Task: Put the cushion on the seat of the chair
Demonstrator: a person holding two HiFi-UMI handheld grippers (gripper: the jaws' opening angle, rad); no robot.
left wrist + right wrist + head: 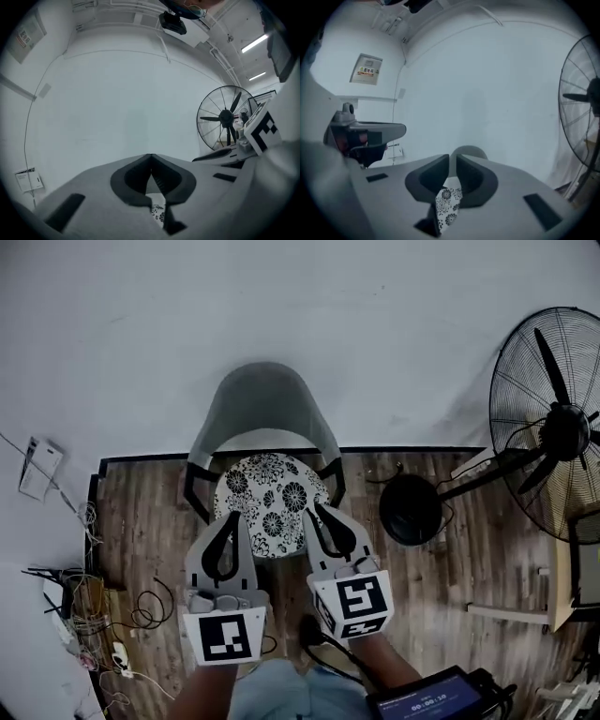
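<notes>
With the cushion [270, 502] lying on the chair [267, 399] seat, the person is holding the left hand-held gripper [232, 517] closed and the right hand-held gripper [316, 510] narrowly apart, both empty above it, so placing is looking done and only drawing clear is remaining.

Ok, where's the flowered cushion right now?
In the head view the flowered cushion lies centre frame on the seat of the grey chair by the wall, left of the fan's round black base.
</notes>
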